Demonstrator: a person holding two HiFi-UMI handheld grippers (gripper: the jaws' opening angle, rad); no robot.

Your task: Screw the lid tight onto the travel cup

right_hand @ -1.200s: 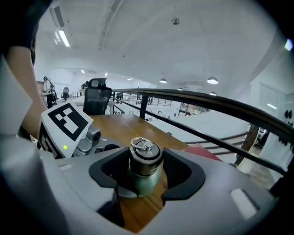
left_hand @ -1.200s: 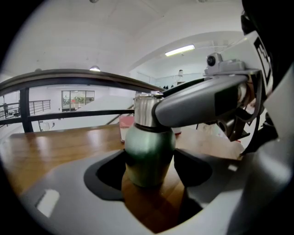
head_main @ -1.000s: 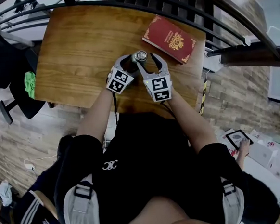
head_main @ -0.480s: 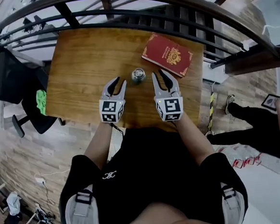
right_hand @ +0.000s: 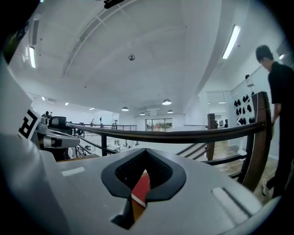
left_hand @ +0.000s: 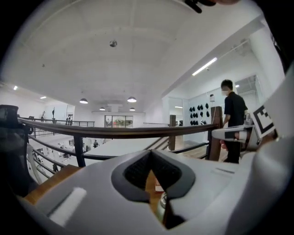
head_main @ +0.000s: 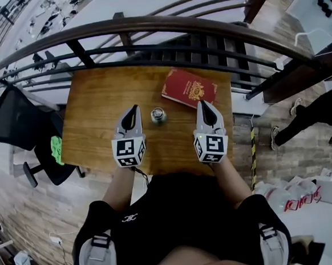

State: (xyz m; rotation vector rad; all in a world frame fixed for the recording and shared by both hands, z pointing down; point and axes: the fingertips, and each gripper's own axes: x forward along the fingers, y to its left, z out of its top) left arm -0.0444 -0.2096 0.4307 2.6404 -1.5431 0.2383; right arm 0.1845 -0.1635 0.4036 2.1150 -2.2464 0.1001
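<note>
The left hand-held gripper [head_main: 133, 111] has drawn back and up from the travel cup [head_main: 158, 115]. Its jaws have just closed on nothing and are now pressed together. The cup stands alone on the desk [head_main: 93, 112] between the two grippers, its lid seemingly on. The right hand-held gripper [head_main: 203, 105] has drawn back likewise, empty and pressed together. I'd judge the tightening finished. The desk is bare to the left. A red booklet [head_main: 189, 88] lies near the cup at the back right, and the railing [head_main: 146, 27] runs just past the far edge.

Left hand-held gripper [head_main: 134, 109] and right hand-held gripper [head_main: 203, 104] have just closed empty.
</note>
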